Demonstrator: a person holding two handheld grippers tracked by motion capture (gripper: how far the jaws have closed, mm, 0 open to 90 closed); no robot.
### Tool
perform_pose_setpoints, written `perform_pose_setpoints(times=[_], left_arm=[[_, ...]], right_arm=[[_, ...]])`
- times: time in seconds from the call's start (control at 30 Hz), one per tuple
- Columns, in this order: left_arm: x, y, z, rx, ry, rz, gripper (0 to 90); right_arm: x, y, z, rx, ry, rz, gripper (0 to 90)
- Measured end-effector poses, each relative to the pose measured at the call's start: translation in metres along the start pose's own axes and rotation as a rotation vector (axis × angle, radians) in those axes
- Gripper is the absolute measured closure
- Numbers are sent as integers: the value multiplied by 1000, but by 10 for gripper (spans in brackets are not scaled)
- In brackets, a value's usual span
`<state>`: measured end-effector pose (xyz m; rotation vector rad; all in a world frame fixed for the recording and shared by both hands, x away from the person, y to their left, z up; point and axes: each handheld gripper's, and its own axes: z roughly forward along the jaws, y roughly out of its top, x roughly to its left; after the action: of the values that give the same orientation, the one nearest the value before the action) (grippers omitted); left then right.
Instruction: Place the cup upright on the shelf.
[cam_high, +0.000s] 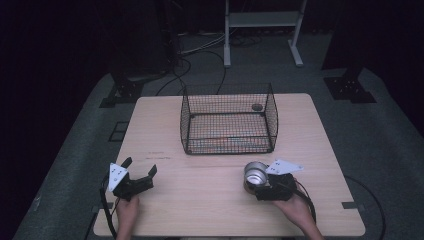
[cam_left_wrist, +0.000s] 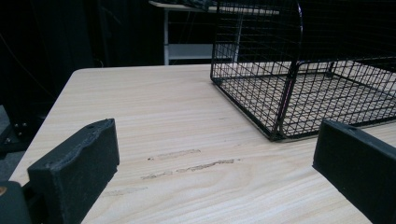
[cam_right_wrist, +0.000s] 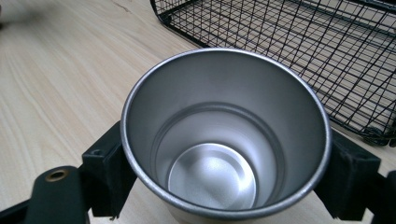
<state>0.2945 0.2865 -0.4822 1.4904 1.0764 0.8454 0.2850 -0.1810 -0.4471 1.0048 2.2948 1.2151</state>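
One steel cup (cam_right_wrist: 224, 140), empty, pinched upright in my right gripper (cam_high: 262, 186) on the worktop (cam_high: 200, 200). One wire basket (cam_high: 228, 119) beyond, holding one small dark disc (cam_high: 257, 107). My left gripper (cam_high: 140, 172): spread, empty.

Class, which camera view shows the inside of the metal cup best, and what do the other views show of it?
The right gripper view: it looks straight down into the metal cup, showing its rim, walls and bare bottom, with the right gripper clamped on its sides. The high view shows the cup small, near the wire basket. The left gripper view looks toward the basket instead.
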Motion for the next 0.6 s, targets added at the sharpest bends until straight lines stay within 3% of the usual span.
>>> perform_pose_setpoints(times=[0.6], left_arm=[[0,0,0,0,0,-2,0]], right_arm=[[-7,36,-17,-11,39,-25,180]])
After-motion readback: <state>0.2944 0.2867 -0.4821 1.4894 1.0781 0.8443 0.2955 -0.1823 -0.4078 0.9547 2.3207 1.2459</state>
